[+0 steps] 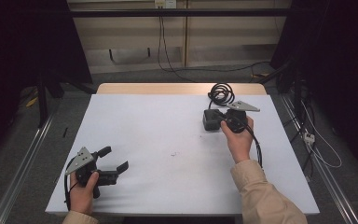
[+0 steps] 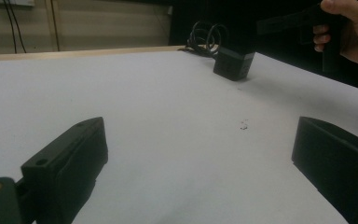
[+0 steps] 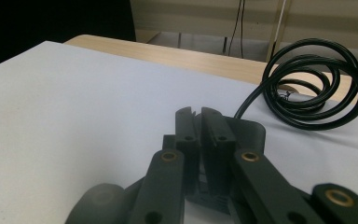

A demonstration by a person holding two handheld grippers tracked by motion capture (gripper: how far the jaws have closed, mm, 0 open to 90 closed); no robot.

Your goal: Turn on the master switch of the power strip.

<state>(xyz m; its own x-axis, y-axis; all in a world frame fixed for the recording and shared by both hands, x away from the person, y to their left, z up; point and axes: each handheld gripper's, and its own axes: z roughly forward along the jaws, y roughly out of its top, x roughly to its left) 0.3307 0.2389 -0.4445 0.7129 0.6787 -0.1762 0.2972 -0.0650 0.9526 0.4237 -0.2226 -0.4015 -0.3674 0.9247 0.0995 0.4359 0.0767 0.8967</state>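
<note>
White-topped desk (image 1: 168, 126), wooden strip along far edge. On it: black power adapter (image 1: 211, 119), coiled black cable (image 1: 220, 94) just behind; small dark speck (image 1: 173, 153) near centre.

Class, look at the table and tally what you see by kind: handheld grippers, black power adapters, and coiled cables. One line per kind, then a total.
Grippers: 2 (left gripper, right gripper)
Black power adapter: 1
Coiled black cable: 1
Total: 4

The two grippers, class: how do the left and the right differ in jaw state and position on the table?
The left gripper has jaws spread wide with bare table between them; the right gripper has jaws nearly together above a black power adapter. The left sits near the front edge, the right near the far edge beside the coiled cable. Both are hand-held.
</note>
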